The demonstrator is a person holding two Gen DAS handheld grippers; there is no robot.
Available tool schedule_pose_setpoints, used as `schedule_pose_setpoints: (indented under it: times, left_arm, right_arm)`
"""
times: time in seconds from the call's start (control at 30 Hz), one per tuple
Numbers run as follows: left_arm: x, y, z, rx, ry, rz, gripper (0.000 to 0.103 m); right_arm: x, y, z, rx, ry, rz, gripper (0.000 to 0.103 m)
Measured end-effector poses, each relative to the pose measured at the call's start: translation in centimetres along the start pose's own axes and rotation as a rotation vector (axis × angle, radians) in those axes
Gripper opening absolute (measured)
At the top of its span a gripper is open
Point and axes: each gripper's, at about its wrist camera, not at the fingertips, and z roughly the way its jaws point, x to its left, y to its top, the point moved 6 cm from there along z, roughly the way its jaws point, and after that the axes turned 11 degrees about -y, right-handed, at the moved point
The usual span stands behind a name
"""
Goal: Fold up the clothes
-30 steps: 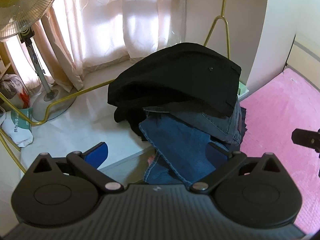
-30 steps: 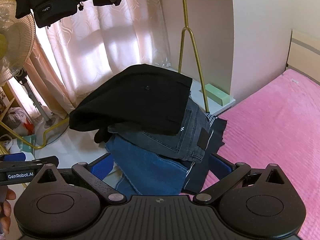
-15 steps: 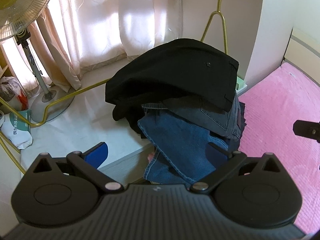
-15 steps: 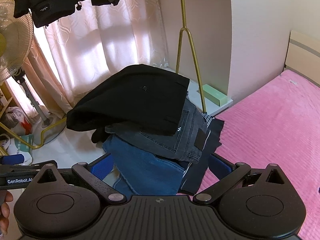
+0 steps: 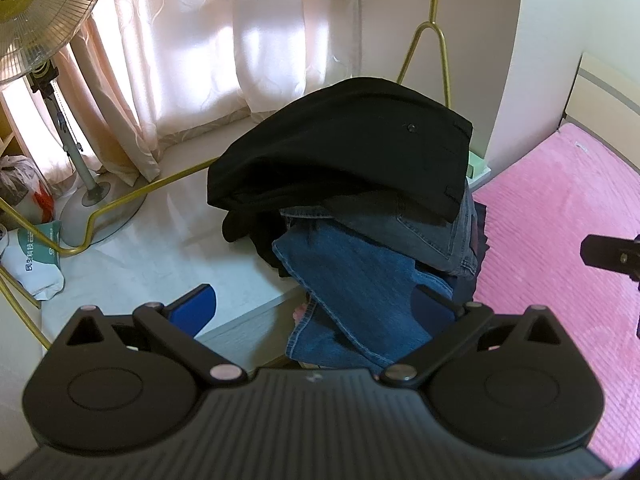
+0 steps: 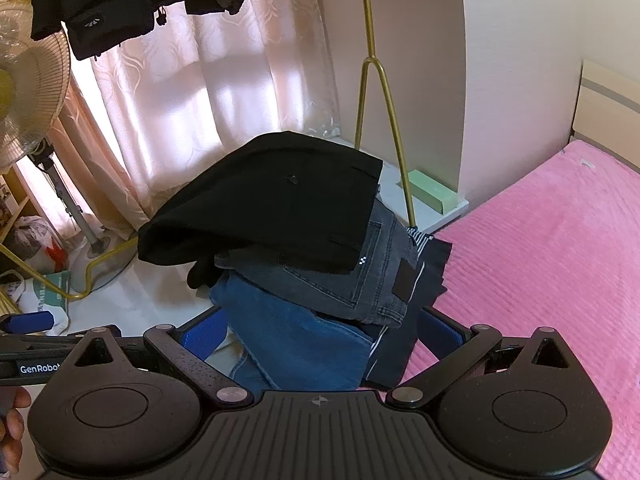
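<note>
A pile of folded clothes rests on the corner of the pink bed (image 6: 552, 248). Black trousers (image 5: 340, 152) (image 6: 264, 200) lie on top, grey jeans (image 5: 424, 236) (image 6: 344, 276) under them, then blue jeans (image 5: 352, 284) (image 6: 296, 340). A dark striped garment (image 6: 428, 256) lies at the bottom. My left gripper (image 5: 314, 304) is open just short of the pile's left side, with the blue jeans' hanging edge showing between its fingers. My right gripper (image 6: 320, 328) is open in front of the pile, holding nothing.
A gold clothes rack (image 6: 380, 92) stands behind the pile with dark garments (image 6: 120, 4) hanging above. A pedestal fan (image 5: 36, 20) and bags (image 5: 36, 256) sit on the pale floor at left, before the curtains (image 5: 224, 48). A green box (image 6: 432, 194) lies by the wall.
Both grippers have shifted only slightly, and the pile sits a little higher and further left in the left wrist view. Both stay open, and the clothes have not moved.
</note>
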Motion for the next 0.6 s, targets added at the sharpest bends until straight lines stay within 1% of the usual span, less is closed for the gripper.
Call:
schedule_pose_setpoints:
  times: [0.4, 0.6]
  left_arm:
    - [-0.38, -0.21, 0.17, 0.005, 0.007, 0.005, 0.102]
    - [-0.78, -0.28, 0.07, 0.001, 0.021, 0.046, 0.102]
  right_arm:
    - [0.09, 0.21, -0.23, -0.007, 0.000, -0.010, 0.103]
    - [-0.21, 0.36, -0.35, -0.025, -0.002, -0.034, 0.103]
